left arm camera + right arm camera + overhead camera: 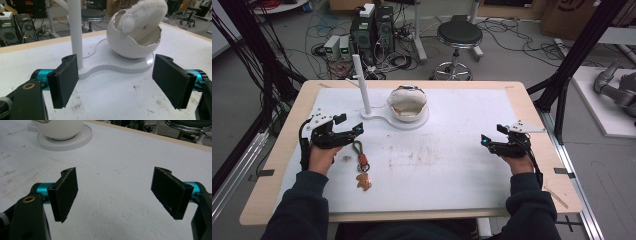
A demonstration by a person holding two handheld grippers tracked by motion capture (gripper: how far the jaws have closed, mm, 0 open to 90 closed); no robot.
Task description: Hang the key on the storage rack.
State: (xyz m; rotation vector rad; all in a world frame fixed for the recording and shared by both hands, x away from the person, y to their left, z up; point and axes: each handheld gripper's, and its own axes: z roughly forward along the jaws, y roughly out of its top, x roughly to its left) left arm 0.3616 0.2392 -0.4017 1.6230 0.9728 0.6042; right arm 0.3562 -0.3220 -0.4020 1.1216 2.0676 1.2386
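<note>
Nearest, both grippers stood wide and empty: left gripper (360, 128) beside the keychain (361, 167) lying flat on the mat, right gripper (483, 140) idle. Beyond, the stand's white post (361, 84) remained bare; hanging seemingly remained.

Left gripper (358, 129) and right gripper (483, 140) both gape, empty.

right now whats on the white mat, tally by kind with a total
stand with upright post and round base: 1
white egg-shaped bowl with a white fluffy thing in it: 1
fluffy thing: 1
keychain with brown clip and small orange figure: 1
grippers, jaws open and holding nothing, left gripper, right gripper: 2
total: 6
</note>
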